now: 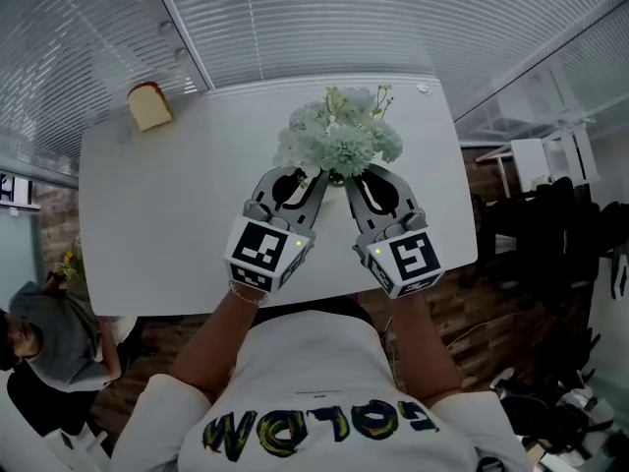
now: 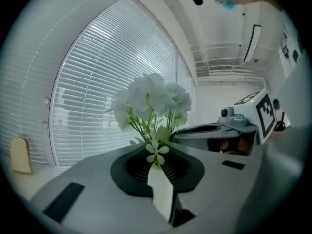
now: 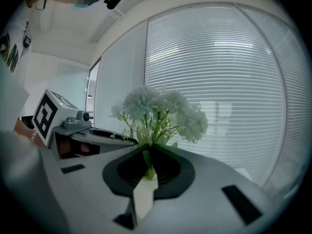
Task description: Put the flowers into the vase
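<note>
A bunch of pale green and white flowers (image 1: 339, 136) stands upright over the middle of the white table (image 1: 177, 224). My left gripper (image 1: 316, 177) and right gripper (image 1: 352, 177) meet under the blossoms from either side, each shut on the green stems. In the left gripper view the stems (image 2: 152, 130) rise straight out of the closed tips of the left gripper (image 2: 155, 150), and the right gripper (image 2: 243, 126) sits close alongside. The right gripper view shows the bunch (image 3: 158, 111) rising from the right gripper (image 3: 148, 155). No vase shows; blossoms and grippers hide what is under the bunch.
A tan bread-shaped block (image 1: 149, 105) lies at the table's far left corner, also seen in the left gripper view as the block (image 2: 20, 155). Window blinds (image 1: 324, 18) run behind the table. A seated person (image 1: 49, 337) is at lower left, dark furniture (image 1: 560, 234) at right.
</note>
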`<state>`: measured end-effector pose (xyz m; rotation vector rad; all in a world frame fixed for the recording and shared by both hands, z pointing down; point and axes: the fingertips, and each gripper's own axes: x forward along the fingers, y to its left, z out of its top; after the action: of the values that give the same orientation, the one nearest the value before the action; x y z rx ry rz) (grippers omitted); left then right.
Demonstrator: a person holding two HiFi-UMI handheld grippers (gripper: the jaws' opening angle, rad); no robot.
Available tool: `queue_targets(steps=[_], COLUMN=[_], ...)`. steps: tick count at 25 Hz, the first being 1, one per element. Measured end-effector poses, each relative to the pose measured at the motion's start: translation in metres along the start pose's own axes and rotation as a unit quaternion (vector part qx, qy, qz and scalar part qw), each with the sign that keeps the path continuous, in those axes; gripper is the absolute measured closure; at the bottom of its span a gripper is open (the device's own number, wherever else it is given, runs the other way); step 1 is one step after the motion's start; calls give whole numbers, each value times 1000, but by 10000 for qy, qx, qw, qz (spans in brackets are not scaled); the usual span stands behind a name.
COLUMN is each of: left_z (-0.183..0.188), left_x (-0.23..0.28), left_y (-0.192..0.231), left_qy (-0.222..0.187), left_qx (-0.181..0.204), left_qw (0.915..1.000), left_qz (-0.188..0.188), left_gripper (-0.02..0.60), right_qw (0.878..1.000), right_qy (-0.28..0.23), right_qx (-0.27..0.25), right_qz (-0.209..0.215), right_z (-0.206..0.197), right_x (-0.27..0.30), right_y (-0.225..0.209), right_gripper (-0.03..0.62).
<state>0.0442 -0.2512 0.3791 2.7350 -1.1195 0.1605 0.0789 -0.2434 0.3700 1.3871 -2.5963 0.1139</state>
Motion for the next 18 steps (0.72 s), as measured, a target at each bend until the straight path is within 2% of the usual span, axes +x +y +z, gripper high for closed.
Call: queue_targets(steps=[3,6,9,13,18], left_z=[-1,2,3,3,7], left_x=[-3,-8,-16,-29,-52], left_y=[1,1,-3,-4,-5], left_qy=[-11,-34,-40,-80,-205], left_qx=[-46,-185,-206,-225,-275], left_qw=[10000,9998,9998,9997,9993], left_qz=[14,-13,-45,23,154], left_gripper=[526,455,422,422,441], right_qw=[10000,9999,9996,9994,9994], right_qy=[-8,-50,-39,24,-21], right_qx=[20,152,278,353,336], right_qz=[29,50,27,-56,2], right_z=[1,7,11,12,17], right_x=[-1,-6,-13,-21,-36], right_y=[3,3,0,0,8], right_gripper=[556,508,489,455,457])
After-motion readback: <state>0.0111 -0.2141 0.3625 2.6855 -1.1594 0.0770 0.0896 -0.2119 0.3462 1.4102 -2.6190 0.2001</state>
